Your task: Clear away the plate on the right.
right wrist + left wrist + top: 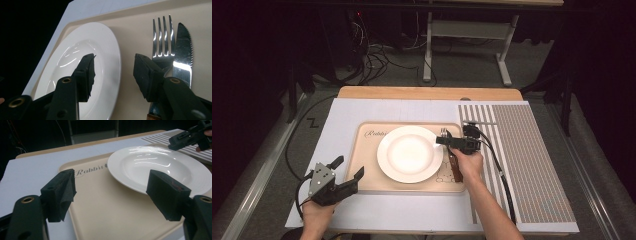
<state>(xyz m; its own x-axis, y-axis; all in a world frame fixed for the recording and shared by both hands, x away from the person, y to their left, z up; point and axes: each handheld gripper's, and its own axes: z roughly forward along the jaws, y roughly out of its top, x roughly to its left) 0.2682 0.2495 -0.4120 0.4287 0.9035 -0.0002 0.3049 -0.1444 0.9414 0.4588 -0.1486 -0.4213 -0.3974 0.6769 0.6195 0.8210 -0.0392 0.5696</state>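
Note:
A white plate [410,152] lies in the middle of a beige tray [367,175] printed with "Rabbit". A fork [162,37] and a serrated knife [183,50] with a brown handle [455,170] lie side by side on the tray, right of the plate. My right gripper [113,72] hovers over the plate's right rim [117,57] beside the fork, jaws apart with nothing between them. My left gripper [348,166] rests at the tray's front left corner, open and empty, and points across the tray [100,207] toward the plate [160,167].
The tray sits on a white board [342,115] over a wooden table. A striped and dotted mat [522,160] covers the right side. The right gripper's cable [499,175] trails over the mat. Dark floor with cables and a table frame lies beyond.

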